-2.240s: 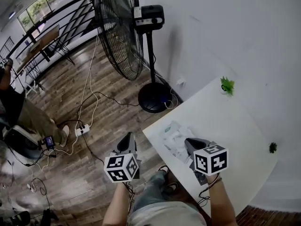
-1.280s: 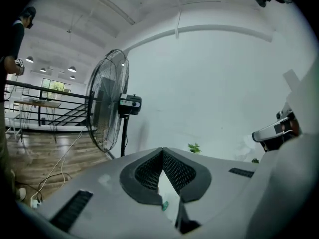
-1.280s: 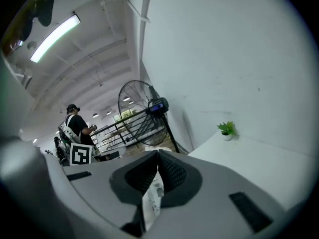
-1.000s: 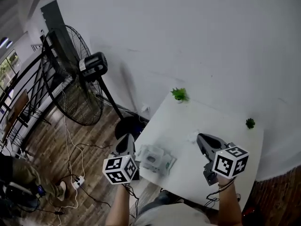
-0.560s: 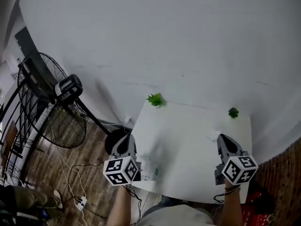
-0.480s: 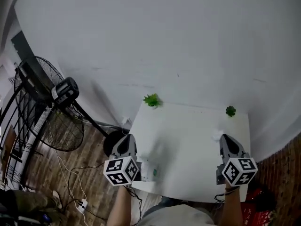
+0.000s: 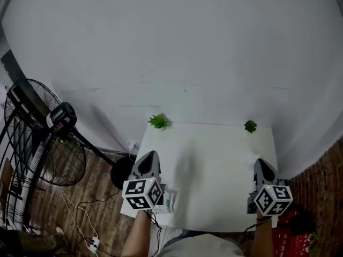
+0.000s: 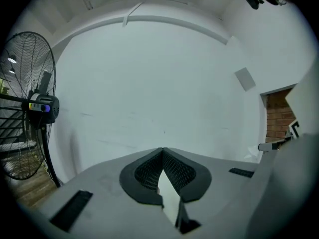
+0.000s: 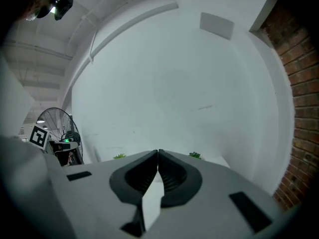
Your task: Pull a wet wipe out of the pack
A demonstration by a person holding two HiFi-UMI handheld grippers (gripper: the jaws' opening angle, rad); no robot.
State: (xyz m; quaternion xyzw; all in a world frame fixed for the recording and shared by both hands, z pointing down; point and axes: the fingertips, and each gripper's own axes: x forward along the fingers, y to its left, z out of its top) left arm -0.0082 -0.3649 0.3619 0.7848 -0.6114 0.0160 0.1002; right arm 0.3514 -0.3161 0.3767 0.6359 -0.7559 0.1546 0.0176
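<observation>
The wet wipe pack [image 7: 169, 201], white with green print, lies at the table's front left corner, half hidden behind my left gripper's marker cube. My left gripper [image 7: 151, 155] hovers over that corner, jaws shut with nothing between them [image 8: 162, 149]. Over the table's right edge my right gripper [image 7: 260, 163] is also shut and empty [image 9: 158, 152]. A small white crumpled piece [image 7: 253, 155] lies just beyond its tip. The pack does not show in either gripper view.
The white table [image 7: 214, 165] stands against a white wall. Two small green plants [image 7: 158, 121] [image 7: 250, 126] sit at its back corners. A black standing fan [image 7: 40, 143] and cables are on the wooden floor at left. Brick wall at right.
The head view has swung from the fan and floor to face the table squarely. The grippers have spread apart, the right one now at the table's right edge. Both stay shut.
</observation>
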